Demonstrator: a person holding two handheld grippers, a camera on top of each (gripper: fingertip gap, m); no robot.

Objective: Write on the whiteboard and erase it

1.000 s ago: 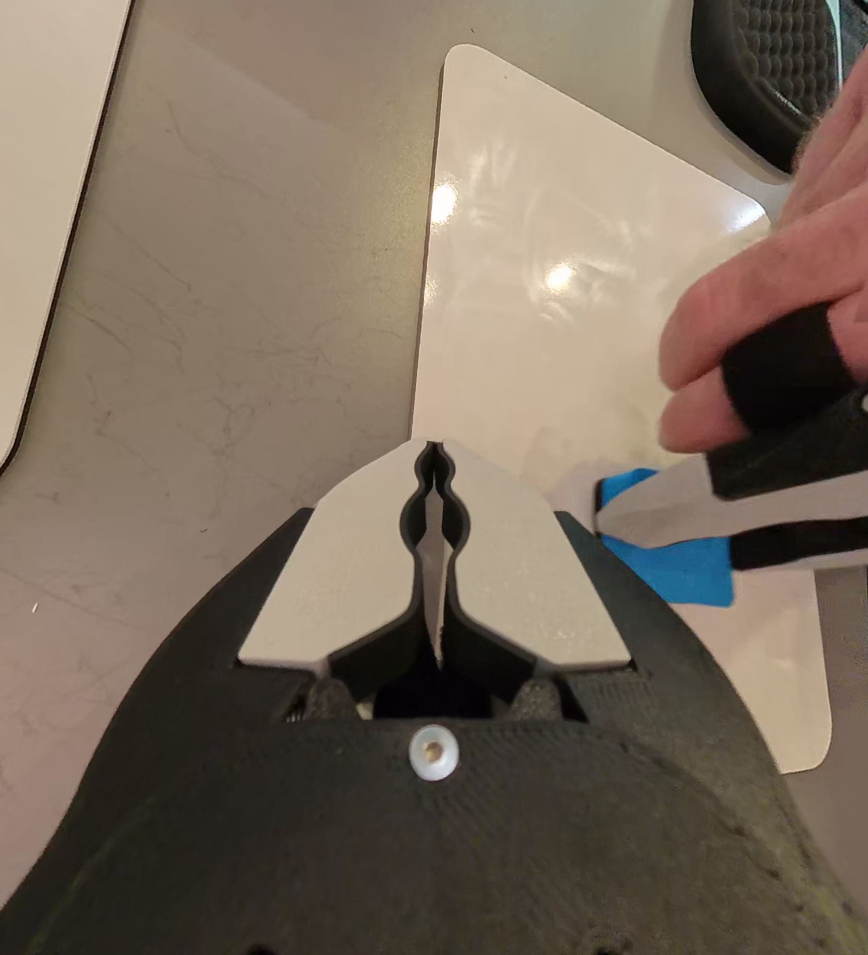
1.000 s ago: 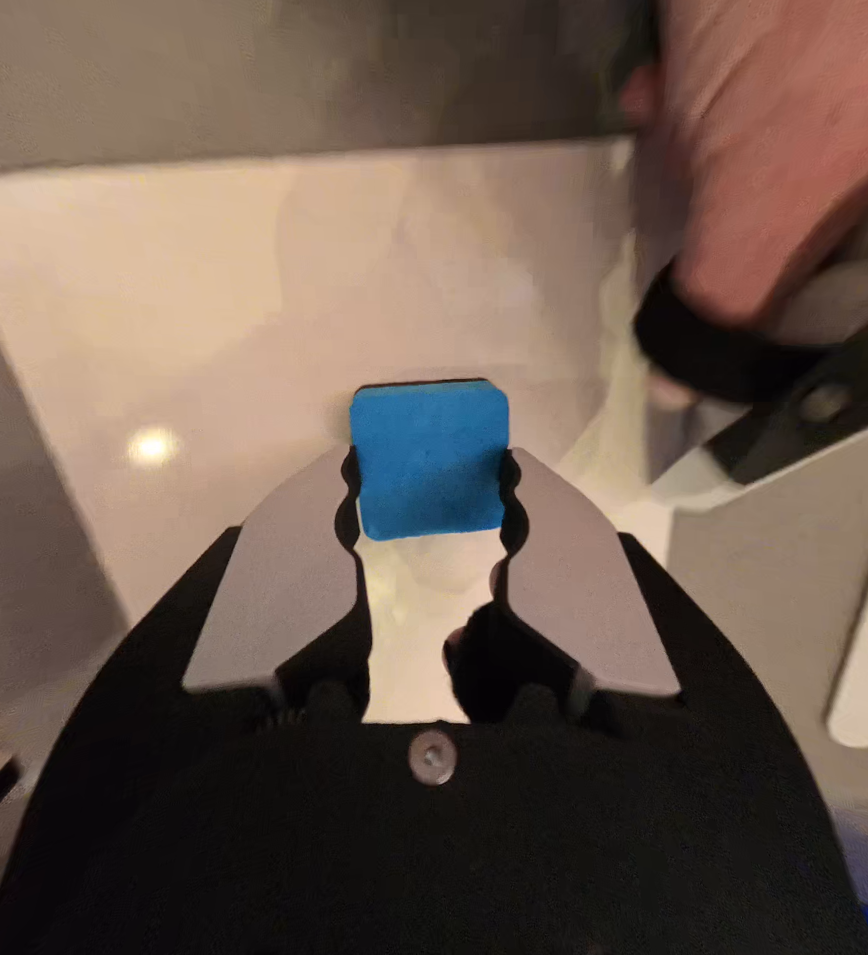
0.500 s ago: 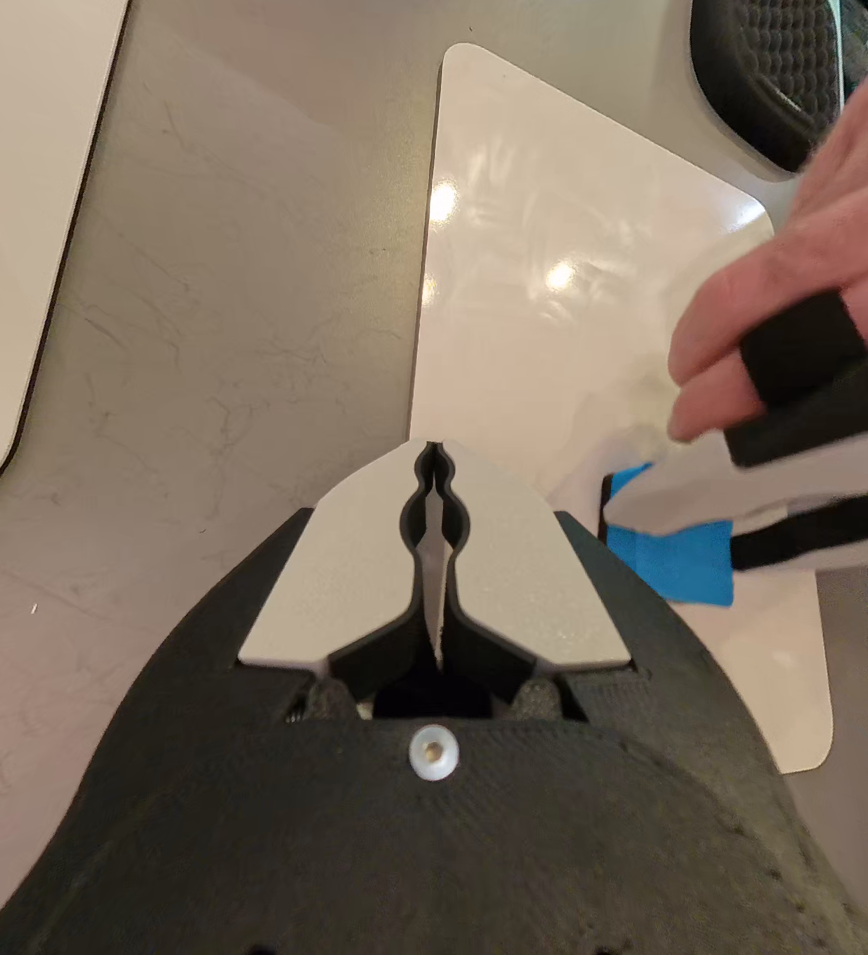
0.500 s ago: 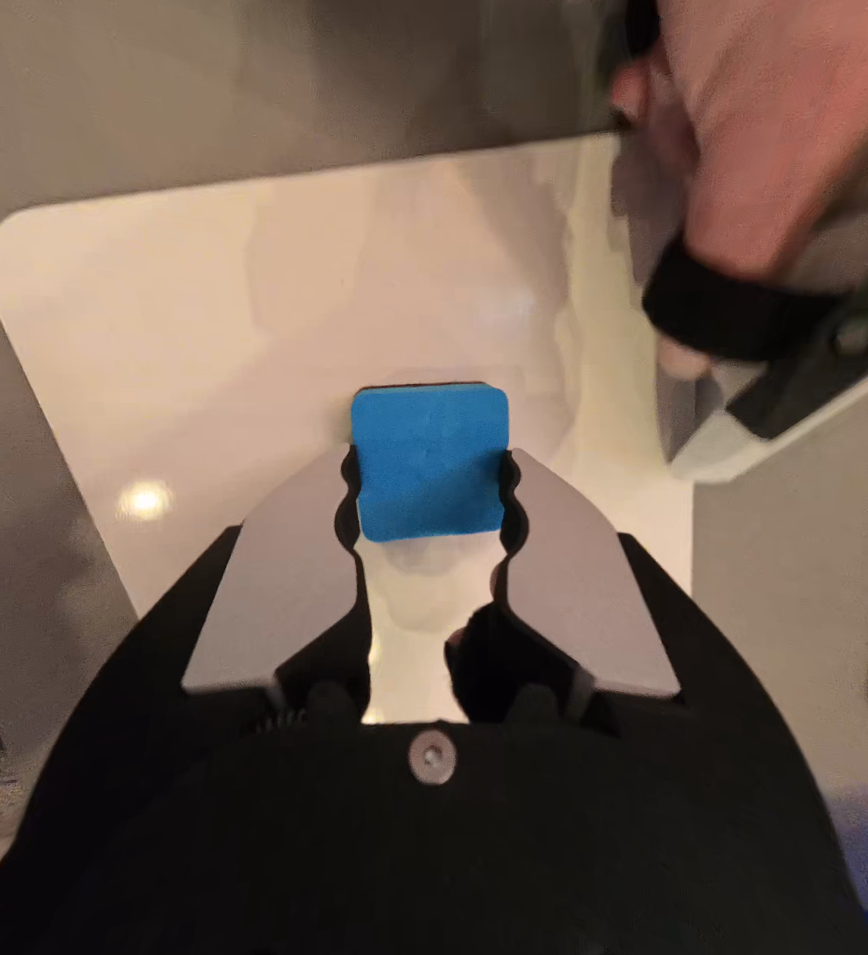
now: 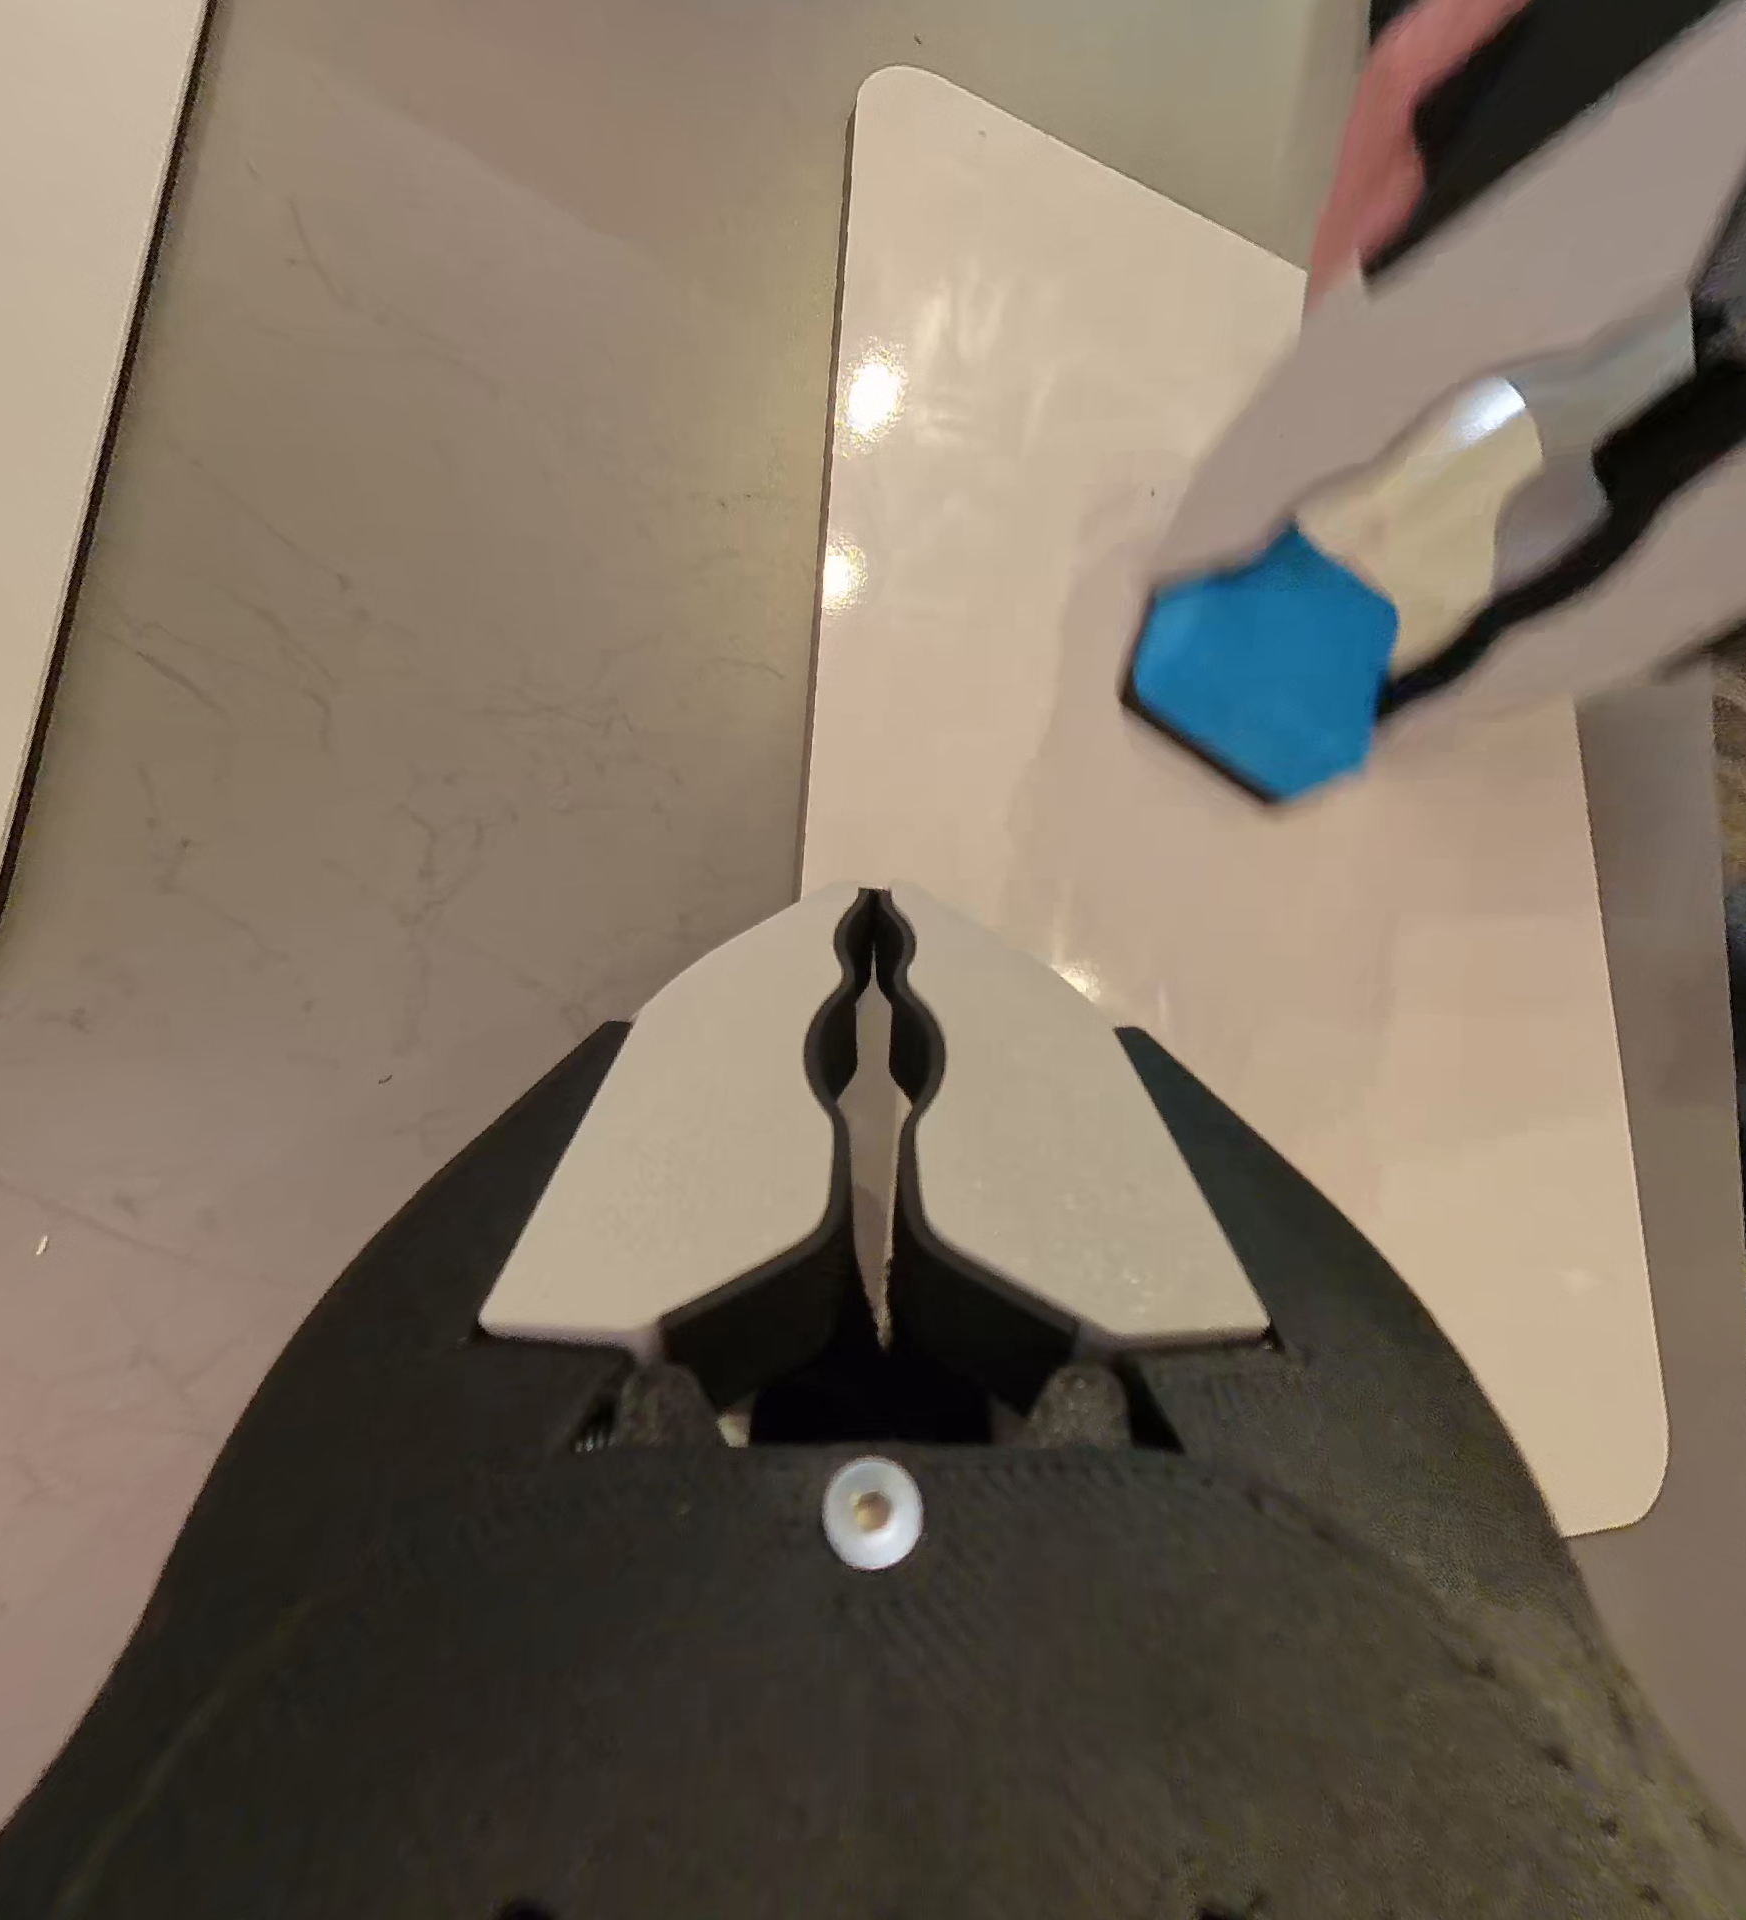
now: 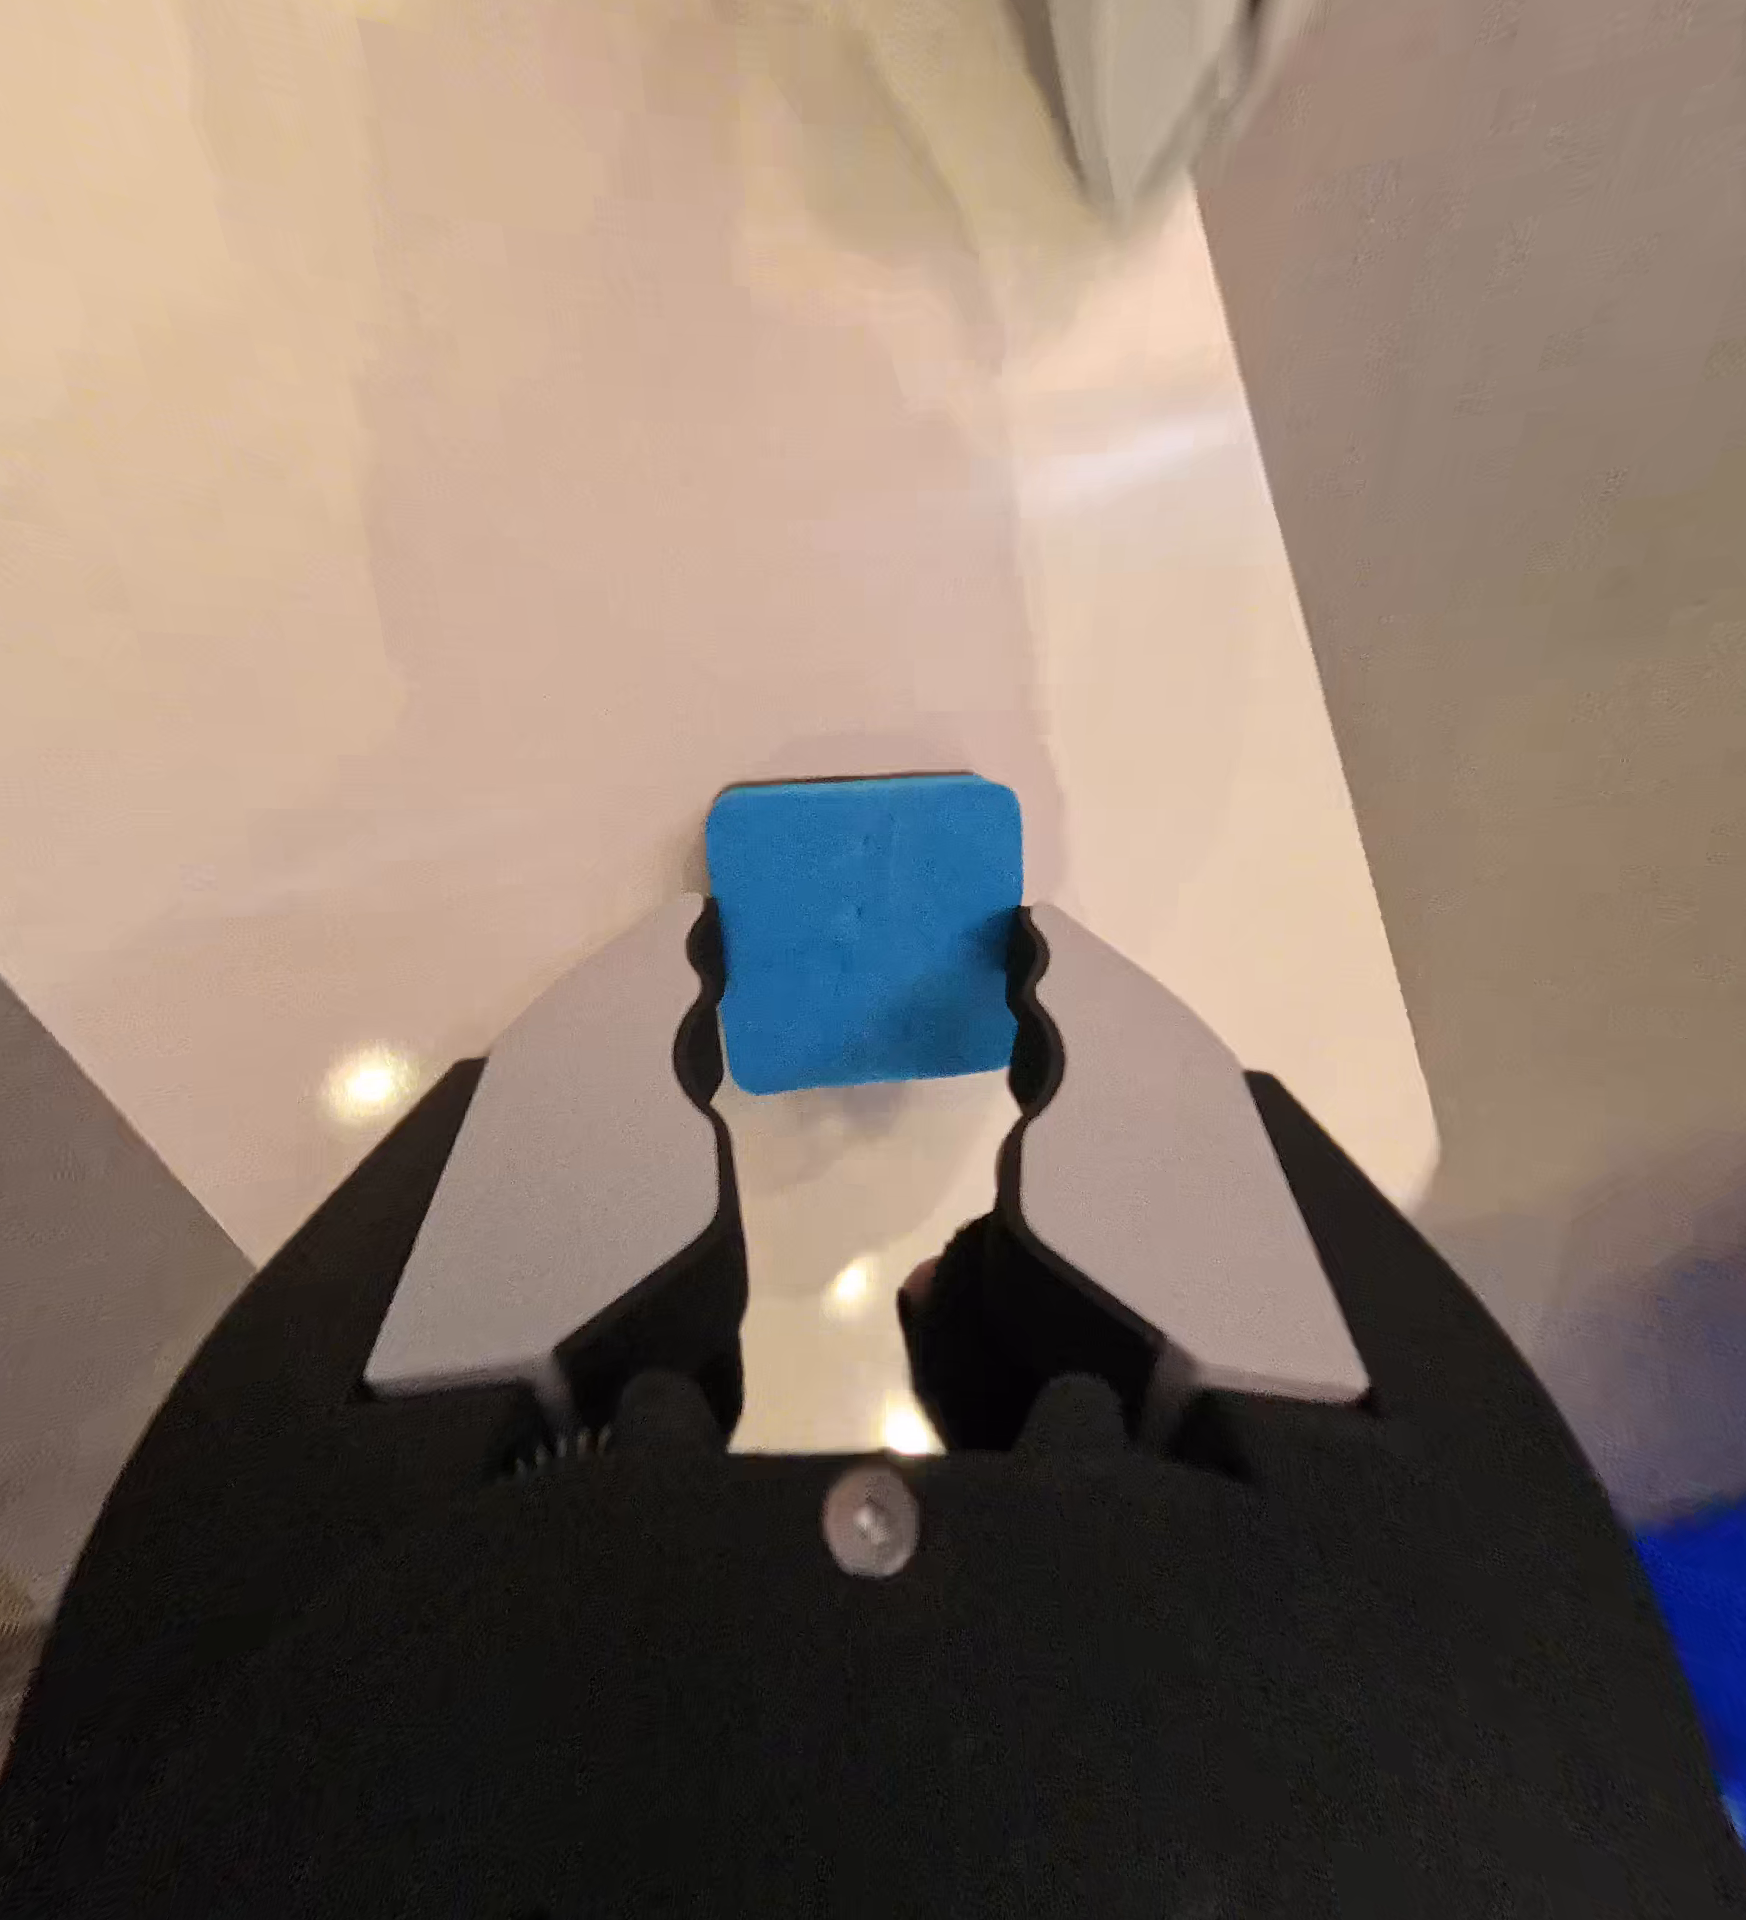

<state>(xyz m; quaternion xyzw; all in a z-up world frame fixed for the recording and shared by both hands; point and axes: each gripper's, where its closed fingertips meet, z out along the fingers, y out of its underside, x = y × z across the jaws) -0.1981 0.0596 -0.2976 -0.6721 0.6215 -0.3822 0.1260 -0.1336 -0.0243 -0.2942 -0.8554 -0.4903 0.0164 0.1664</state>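
Gripping a small blue eraser (image 6: 861, 935) by its two opposite side edges, the right gripper (image 6: 864, 956) carries the square pad over the glossy whiteboard (image 5: 1004, 436), which lies flat on the pale marbled surface (image 5: 433, 520); whether the dark underside touches the board cannot be told through the motion blur. Both black ridged pads (image 6: 701, 987) press into the block's flanks. The eraser looks like light, soft foam, likely to dent under a hard squeeze and to twist if taken by a corner, so the mid-edge hold suits it. The board appears thin, stiff and slick, apt to slide on the smooth surface under a sideways wipe. The left gripper (image 5: 874, 894), its jaws clenched tight on nothing, sits at the board's near left edge. No writing shows on the board. A second white board (image 5: 7, 416) lies well apart at left.
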